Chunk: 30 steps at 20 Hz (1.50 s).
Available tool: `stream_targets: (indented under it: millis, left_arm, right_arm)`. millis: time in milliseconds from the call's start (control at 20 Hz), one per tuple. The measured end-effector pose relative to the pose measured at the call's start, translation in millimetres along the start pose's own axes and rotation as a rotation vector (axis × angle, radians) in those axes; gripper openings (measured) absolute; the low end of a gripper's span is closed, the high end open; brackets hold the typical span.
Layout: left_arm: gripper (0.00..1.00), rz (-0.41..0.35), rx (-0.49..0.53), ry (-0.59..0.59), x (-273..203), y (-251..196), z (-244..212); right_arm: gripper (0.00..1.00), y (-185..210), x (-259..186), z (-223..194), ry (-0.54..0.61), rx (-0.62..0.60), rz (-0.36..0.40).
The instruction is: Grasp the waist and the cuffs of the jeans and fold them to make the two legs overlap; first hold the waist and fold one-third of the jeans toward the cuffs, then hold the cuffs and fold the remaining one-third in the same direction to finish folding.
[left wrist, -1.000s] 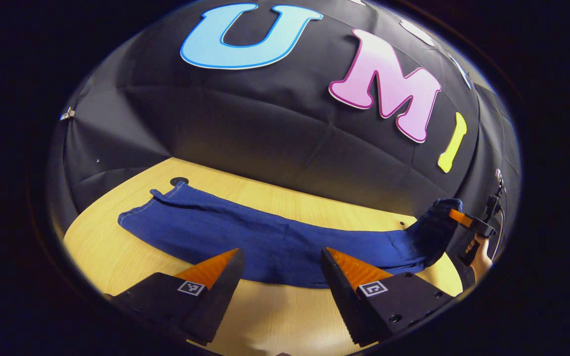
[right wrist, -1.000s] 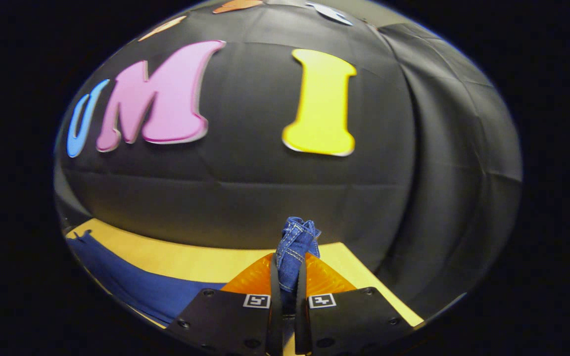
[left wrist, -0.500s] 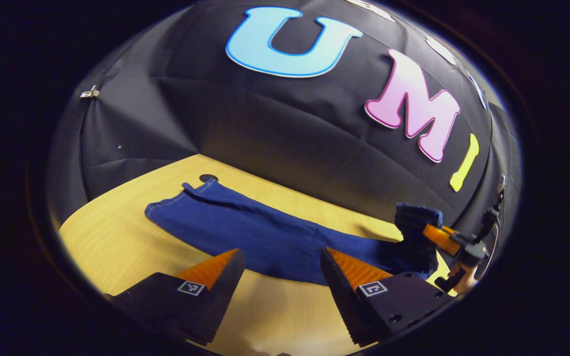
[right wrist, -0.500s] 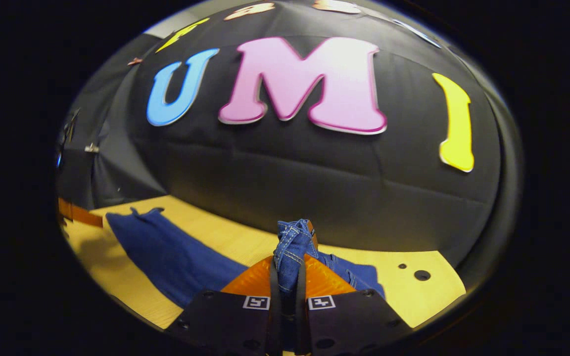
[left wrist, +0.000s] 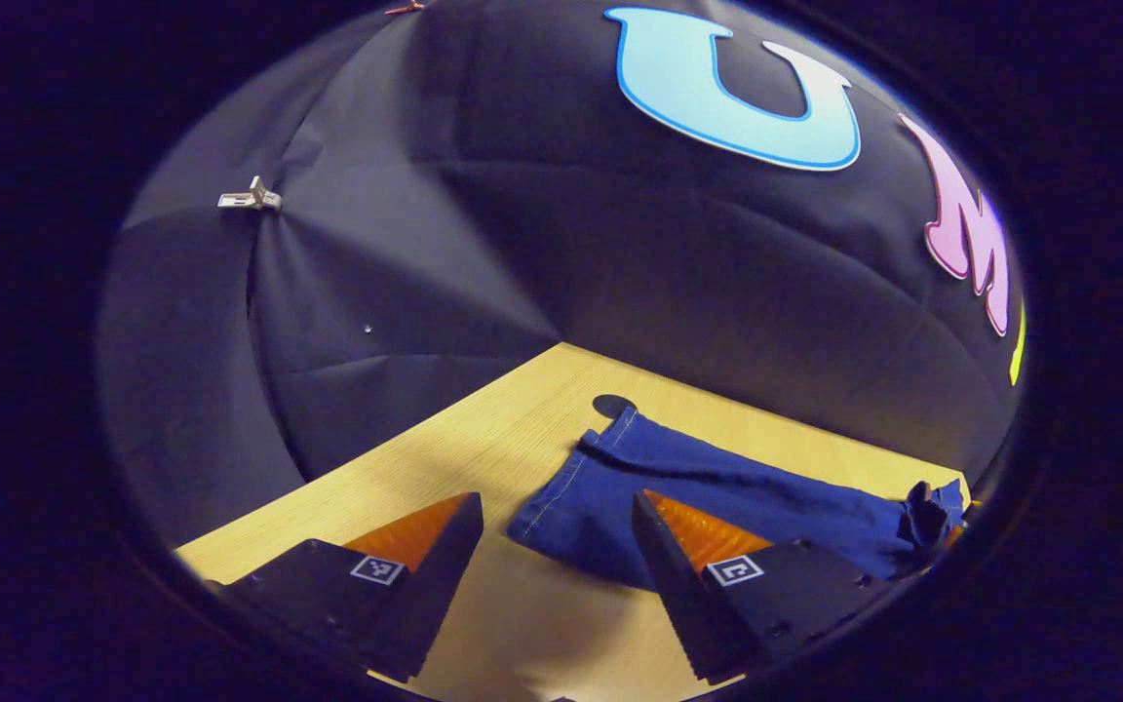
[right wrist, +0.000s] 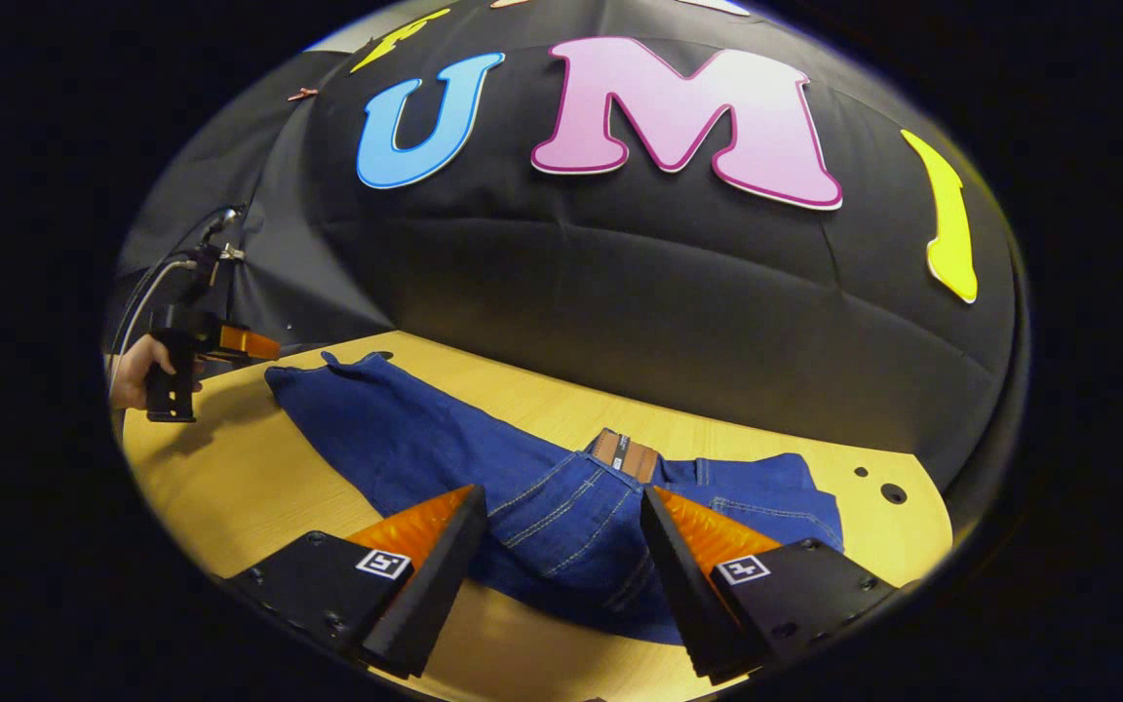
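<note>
Dark blue jeans (right wrist: 406, 439) lie lengthwise on the wooden table (right wrist: 230, 487), legs stacked. The waist end (right wrist: 571, 517), with its brown patch (right wrist: 625, 453), is folded over onto the legs. My right gripper (right wrist: 557, 536) stands open just above this fold, holding nothing. In the left gripper view the cuff end (left wrist: 571, 487) lies right in front of my left gripper (left wrist: 552, 546), which is open and empty above the table. The right gripper view also has the left gripper (right wrist: 240, 341) at the far left, beside the cuffs, with a hand (right wrist: 133, 375) holding it.
Black cloth walls close the table's back and left sides. Small dark holes mark the tabletop, one near the cuffs (left wrist: 613, 403) and one at the right end (right wrist: 893, 492). Bare wood runs along the near edge in front of the jeans.
The right gripper carried the waist leftward over the legs, laid it down and opened. The left gripper stayed open and swung left to face the cuff end.
</note>
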<state>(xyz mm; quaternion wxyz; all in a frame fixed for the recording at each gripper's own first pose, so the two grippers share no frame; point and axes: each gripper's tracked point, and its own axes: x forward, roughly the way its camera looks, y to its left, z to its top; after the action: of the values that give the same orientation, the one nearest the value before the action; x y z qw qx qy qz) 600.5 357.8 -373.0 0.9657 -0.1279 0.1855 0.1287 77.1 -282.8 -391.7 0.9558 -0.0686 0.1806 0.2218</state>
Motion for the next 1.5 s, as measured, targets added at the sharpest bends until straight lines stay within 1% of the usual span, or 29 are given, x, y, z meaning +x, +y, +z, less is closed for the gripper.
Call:
stream_targets:
  millis: [50, 100, 150, 200, 250, 300, 400, 450, 500, 600, 650, 700, 750, 850, 950, 1000, 1100, 1150, 1250, 1300, 1350, 1400, 1450, 1500]
  left_arm:
    - [0.96, -0.006, 0.007, 0.037, 22, 2, -6]
    - [0.96, 0.020, -0.006, 0.107, 35, 5, -20]
    - [0.96, 0.041, -0.012, 0.146, 37, 4, -30]
    - [0.97, 0.051, -0.001, 0.144, 35, 4, -31]
    - [0.96, 0.036, 0.013, 0.163, 35, 5, -33]
    - [0.89, 0.010, 0.020, 0.177, 34, -1, -35]
    - [0.73, 0.001, 0.022, 0.190, 29, 0, -35]
    - [0.53, -0.031, -0.042, 0.179, 33, -8, -35]
    - [0.34, -0.062, -0.085, 0.181, 31, -14, -34]
    - [0.24, -0.098, -0.145, 0.180, 32, -20, -36]
    - [0.14, -0.109, -0.182, 0.167, 36, -23, -35]
    - [0.06, -0.117, -0.191, 0.165, 36, -30, -35]
    - [0.07, -0.127, -0.199, 0.162, 32, -37, -31]
    - [0.07, -0.140, -0.180, 0.104, 14, -44, -16]
    - [0.06, -0.205, -0.163, 0.036, -3, -67, 13]
    - [0.06, -0.207, -0.140, 0.012, -4, -72, 24]
    - [0.06, -0.171, -0.039, -0.006, 6, -63, 27]
    - [0.06, -0.170, -0.008, -0.007, 10, -63, 23]
    - [0.07, -0.184, -0.011, 0.038, 23, -59, 7]
    - [0.16, -0.170, -0.016, 0.070, 29, -53, -1]
    - [0.22, -0.124, 0.008, 0.093, 38, -39, -12]
    - [0.22, -0.067, 0.047, 0.130, 42, -24, -22]
    - [0.41, -0.026, 0.074, 0.148, 46, -16, -30]
    - [0.60, -0.013, 0.084, 0.149, 36, -14, -24]
  right_arm:
    - [0.97, -7, -3, -10, 0.026, 0.000, -0.013]
    - [0.97, -10, -5, -20, 0.060, -0.001, -0.026]
    - [0.97, -13, -7, -26, 0.079, 0.004, -0.032]
    - [0.97, -14, -8, -29, 0.089, 0.014, -0.035]
    - [0.98, -14, -11, -31, 0.095, 0.025, -0.040]
    - [0.98, -14, -12, -32, 0.099, 0.028, -0.045]
    - [0.98, -15, -15, -39, 0.117, 0.036, -0.052]
    - [0.97, -14, -16, -38, 0.127, 0.041, -0.052]
    - [0.98, -13, -16, -39, 0.138, 0.047, -0.051]
    - [0.98, -13, -22, -43, 0.154, 0.049, -0.055]
    - [0.96, -14, -25, -42, 0.155, 0.043, -0.063]
    - [0.98, -17, -28, -41, 0.157, 0.044, -0.070]
    - [0.97, -20, -29, -39, 0.156, 0.047, -0.076]
    - [0.97, -26, -31, -34, 0.146, 0.049, -0.089]
    - [0.97, -35, -35, -30, 0.135, 0.048, -0.105]
    - [0.98, -39, -38, -28, 0.134, 0.048, -0.112]
    - [0.98, -46, -42, -25, 0.131, 0.052, -0.126]
    - [0.97, -48, -43, -25, 0.131, 0.055, -0.130]
    - [0.97, -52, -48, -27, 0.130, 0.049, -0.139]
    - [0.97, -53, -50, -29, 0.133, 0.041, -0.141]
    - [0.97, -54, -51, -32, 0.139, 0.034, -0.142]
    - [0.97, -53, -52, -34, 0.145, 0.028, -0.141]
    - [0.98, -53, -54, -36, 0.152, 0.025, -0.139]
    - [0.97, -52, -55, -38, 0.157, 0.025, -0.136]
